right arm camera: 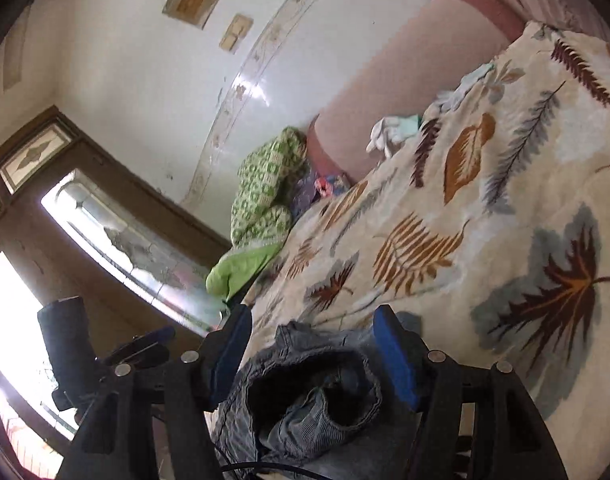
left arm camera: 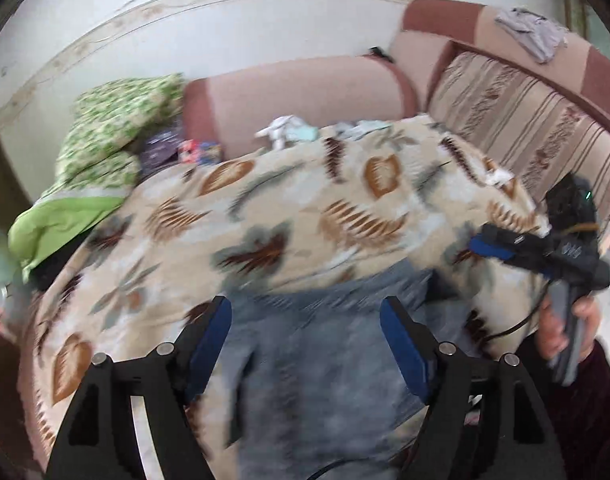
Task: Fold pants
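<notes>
Most of both views is filled by a leaf-patterned blanket point(left arm camera: 297, 200) spread over a pink sofa point(left arm camera: 305, 88), and everything else can be placed against that blanket. Off its far left corner sits a heap of green patterned bedding point(left arm camera: 105, 136). Along its far edge, against the sofa arm, lie a few small pale cloths point(left arm camera: 289, 132). At its near edge lie the pants point(left arm camera: 325, 360), grey-blue denim, blurred in the left wrist view; in the right wrist view their bunched waistband point(right arm camera: 305, 392) gapes open just over the blanket's near edge.

Over the pants, the left gripper point(left arm camera: 305, 344) hangs with its blue-padded fingers point(left arm camera: 209, 344) spread wide and nothing between them. At the blanket's near right edge the right gripper point(left arm camera: 493, 246) shows in the left wrist view, held in the person's hand point(left arm camera: 565, 332); in its own view the right gripper point(right arm camera: 309, 356) has its fingers point(right arm camera: 397, 364) parted to either side of the waistband, whether touching the cloth I cannot tell
</notes>
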`<state>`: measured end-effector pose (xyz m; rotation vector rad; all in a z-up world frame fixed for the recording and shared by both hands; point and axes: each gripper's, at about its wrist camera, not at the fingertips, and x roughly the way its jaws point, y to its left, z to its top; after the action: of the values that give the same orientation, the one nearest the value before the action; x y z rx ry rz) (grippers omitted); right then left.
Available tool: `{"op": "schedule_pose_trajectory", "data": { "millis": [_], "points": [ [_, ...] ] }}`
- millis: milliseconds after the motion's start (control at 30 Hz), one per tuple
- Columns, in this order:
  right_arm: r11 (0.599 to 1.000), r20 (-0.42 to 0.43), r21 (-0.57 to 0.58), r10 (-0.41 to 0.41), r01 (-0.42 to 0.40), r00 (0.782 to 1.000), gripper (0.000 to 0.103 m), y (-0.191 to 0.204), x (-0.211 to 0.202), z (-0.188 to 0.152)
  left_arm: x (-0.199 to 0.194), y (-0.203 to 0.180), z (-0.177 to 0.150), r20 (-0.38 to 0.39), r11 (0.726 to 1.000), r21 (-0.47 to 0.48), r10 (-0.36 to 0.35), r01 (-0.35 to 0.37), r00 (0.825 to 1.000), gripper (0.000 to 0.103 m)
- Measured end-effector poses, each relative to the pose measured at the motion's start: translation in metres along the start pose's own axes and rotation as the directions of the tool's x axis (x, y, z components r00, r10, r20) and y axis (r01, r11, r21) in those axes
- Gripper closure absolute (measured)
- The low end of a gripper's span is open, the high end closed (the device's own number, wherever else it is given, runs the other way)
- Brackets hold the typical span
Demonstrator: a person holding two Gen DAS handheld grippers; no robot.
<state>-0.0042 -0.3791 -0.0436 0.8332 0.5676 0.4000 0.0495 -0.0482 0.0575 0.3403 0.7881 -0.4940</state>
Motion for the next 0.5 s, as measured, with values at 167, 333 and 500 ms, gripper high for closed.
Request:
{"op": "schedule_pose_trajectory", "data": {
  "millis": [167, 333, 500],
  "points": [
    [0.964, -0.220, 0.052, 0.264, -0.259, 0.939, 0.036, 0.016, 0.034, -0.025, 0.004, 0.063, -0.073, -0.096, 0.989, -0.041, 0.140, -0.144, 0.986, 0.026],
    [0.939, -0.353, 0.128, 0.344, -0.319, 0.870, 0.036, 0.031, 0.078, -0.062, 0.018, 0.110, -0.122, -0.180, 0.967, -0.188, 0.138, -0.171, 0.974, 0.026],
    [0.973, -0.407, 0.044, 0.224, -0.225, 0.886, 0.036, 0.048, 0.110, -0.094, 0.051, 0.113, -0.133, -0.236, 0.963, -0.239, 0.063, -0.121, 0.970, 0.026]
  ]
}}
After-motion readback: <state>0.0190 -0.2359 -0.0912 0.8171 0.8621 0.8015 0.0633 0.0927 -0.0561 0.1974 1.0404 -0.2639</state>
